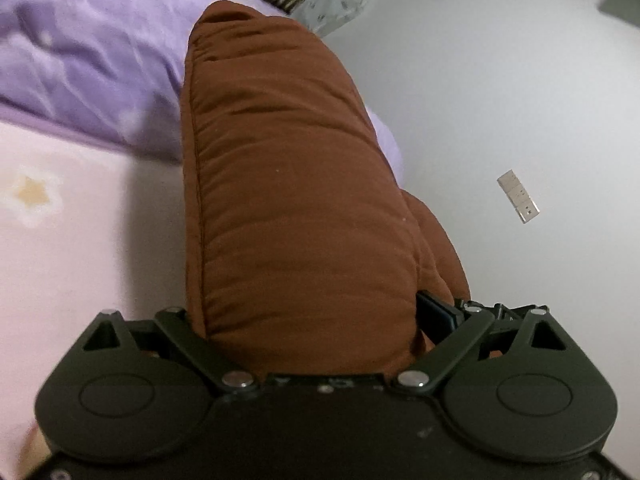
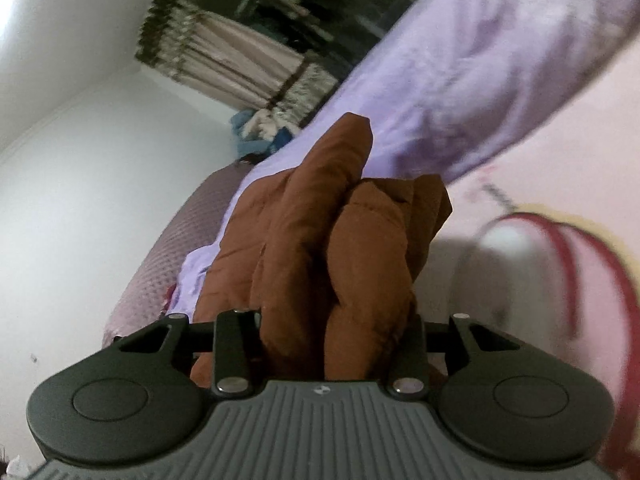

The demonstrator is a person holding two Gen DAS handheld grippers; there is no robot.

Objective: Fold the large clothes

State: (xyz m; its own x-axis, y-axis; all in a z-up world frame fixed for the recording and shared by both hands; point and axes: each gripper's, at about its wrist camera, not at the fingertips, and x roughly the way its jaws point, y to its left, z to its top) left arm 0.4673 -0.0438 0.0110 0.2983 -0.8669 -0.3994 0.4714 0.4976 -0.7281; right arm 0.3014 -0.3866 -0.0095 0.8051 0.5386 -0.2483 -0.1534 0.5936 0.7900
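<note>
Both tools grip the brown padded garment (image 1: 288, 200): left tool (image 1: 320, 320) spread wide around a thick bundle, right tool (image 2: 332, 332) narrower on bunched folds. It hangs raised above the pink bed sheet (image 1: 80, 220), beside the purple blanket (image 1: 88, 40). Judged mid-fold; next, lay it flat and crease evenly.

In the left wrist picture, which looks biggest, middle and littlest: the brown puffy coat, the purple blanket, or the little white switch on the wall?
1. Brown puffy coat: biggest, but it sits right at the camera, so nearness inflates it.
2. Purple blanket: partly cut off and hidden by the coat.
3. White wall switch: smallest.
</note>
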